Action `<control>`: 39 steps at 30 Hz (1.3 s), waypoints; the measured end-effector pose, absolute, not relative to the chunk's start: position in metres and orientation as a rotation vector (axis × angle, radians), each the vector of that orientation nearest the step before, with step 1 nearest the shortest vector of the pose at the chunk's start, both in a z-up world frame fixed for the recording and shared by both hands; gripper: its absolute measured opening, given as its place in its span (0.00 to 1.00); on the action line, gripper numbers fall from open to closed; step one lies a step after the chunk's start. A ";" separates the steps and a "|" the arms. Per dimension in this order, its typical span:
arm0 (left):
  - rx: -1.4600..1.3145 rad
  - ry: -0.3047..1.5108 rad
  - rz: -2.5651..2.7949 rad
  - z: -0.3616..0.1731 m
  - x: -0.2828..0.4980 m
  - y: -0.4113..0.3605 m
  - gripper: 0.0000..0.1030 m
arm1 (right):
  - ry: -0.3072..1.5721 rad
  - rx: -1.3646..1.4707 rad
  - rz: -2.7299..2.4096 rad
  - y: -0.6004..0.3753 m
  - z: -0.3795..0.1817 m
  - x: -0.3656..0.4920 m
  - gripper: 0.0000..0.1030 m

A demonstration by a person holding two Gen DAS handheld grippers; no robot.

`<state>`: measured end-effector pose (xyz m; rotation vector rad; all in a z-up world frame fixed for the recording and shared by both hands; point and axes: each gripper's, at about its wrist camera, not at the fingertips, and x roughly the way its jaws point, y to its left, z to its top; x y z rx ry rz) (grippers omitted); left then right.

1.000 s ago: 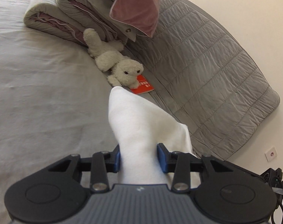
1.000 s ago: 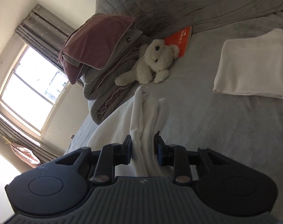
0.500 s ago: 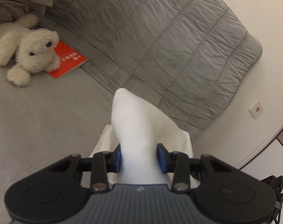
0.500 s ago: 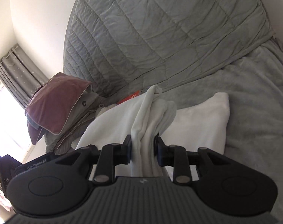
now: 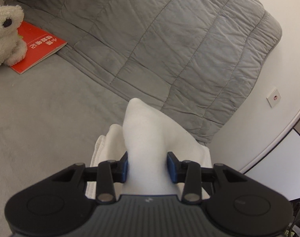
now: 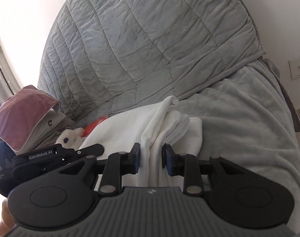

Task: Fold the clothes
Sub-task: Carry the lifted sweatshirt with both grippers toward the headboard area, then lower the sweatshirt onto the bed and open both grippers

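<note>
While both grippers clamp it, a white garment [image 5: 148, 138] bunches between the left gripper [image 5: 147, 166], its jaws opening slightly, and the right gripper [image 6: 151, 158], above the grey bed [image 5: 41, 108]; beyond lies a quilted headboard [image 5: 179, 39].

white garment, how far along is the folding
Done: one folded white piece already lies on the bed. In hand: the left gripper and right gripper each pinch bunched white garment, carried over that piece. Left: lay it down, release and square up the stack.
</note>
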<state>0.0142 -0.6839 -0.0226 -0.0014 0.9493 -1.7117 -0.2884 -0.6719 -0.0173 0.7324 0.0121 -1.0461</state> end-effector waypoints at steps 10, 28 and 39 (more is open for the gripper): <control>-0.119 0.758 -1.602 -0.014 0.025 -0.655 0.47 | 0.003 0.619 -1.069 -0.664 -0.017 -0.307 0.38; 0.101 0.483 -1.648 -0.036 -0.010 -0.640 0.06 | 0.199 0.381 -1.024 -0.678 -0.030 -0.265 0.02; 0.206 0.359 -1.717 -0.037 -0.046 -0.613 0.09 | 0.211 0.388 -0.965 -0.665 -0.027 -0.267 0.13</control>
